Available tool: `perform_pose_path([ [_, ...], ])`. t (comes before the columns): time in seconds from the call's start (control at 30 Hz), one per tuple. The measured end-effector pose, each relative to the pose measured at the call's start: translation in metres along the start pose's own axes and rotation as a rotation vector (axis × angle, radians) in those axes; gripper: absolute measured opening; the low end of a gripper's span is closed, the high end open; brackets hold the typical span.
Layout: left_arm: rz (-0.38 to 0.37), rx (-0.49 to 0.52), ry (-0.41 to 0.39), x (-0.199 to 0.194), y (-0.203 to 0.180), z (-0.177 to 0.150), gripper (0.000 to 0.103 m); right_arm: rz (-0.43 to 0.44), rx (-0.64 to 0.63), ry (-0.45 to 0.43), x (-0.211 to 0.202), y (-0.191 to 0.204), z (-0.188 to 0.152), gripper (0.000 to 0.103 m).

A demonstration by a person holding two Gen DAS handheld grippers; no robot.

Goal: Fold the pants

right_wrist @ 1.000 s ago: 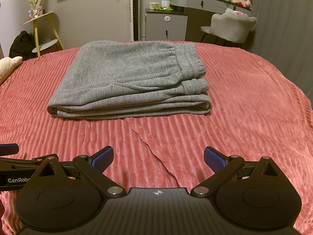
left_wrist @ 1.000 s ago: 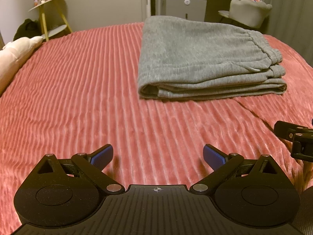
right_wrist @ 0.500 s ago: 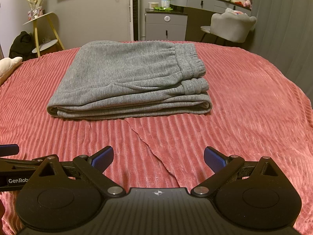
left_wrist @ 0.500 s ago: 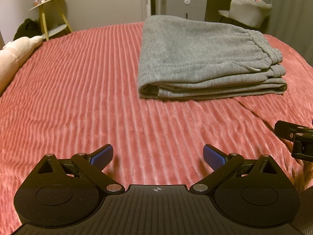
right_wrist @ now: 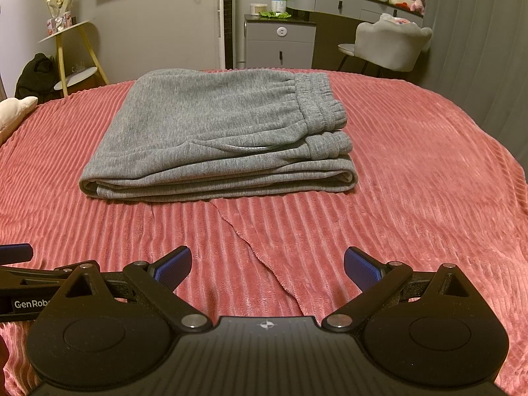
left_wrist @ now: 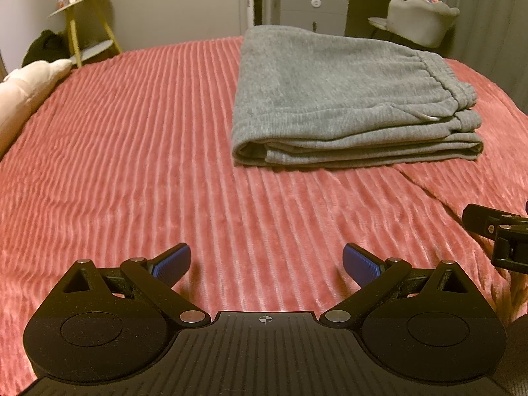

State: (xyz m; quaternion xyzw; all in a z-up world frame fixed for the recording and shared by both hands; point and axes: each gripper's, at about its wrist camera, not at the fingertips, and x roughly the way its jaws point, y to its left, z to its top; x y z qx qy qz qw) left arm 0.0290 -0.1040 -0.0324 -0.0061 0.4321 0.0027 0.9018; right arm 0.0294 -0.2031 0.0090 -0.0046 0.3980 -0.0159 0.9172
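Grey sweatpants (left_wrist: 346, 99) lie folded in a flat stack on the pink ribbed bedspread (left_wrist: 132, 148), waistband to the right. They also show in the right wrist view (right_wrist: 214, 132), straight ahead. My left gripper (left_wrist: 265, 264) is open and empty, low over the bedspread, well short of the pants. My right gripper (right_wrist: 267, 265) is open and empty too, also short of the pants. Part of the right gripper (left_wrist: 498, 234) shows at the left view's right edge.
A fold edge in the bedspread (right_wrist: 260, 250) runs from the pants toward my right gripper. A pale pillow (left_wrist: 23, 95) lies at the left. Beyond the bed stand a yellow side table (right_wrist: 72, 52), a grey cabinet (right_wrist: 280, 43) and a chair (right_wrist: 389, 46).
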Motion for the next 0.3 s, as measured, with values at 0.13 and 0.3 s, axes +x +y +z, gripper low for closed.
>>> perform_pose_path([
  [0.13, 0.018, 0.01, -0.027, -0.0031, -0.0018, -0.0007, 0.102, -0.001, 0.003, 0.001, 0.0002, 0.0005, 0.0001, 0.099],
  [0.3, 0.006, 0.021, -0.032, -0.004, -0.0028, 0.0005, 0.102, -0.001, 0.008, 0.002, 0.0002, 0.0017, 0.0002, 0.099],
])
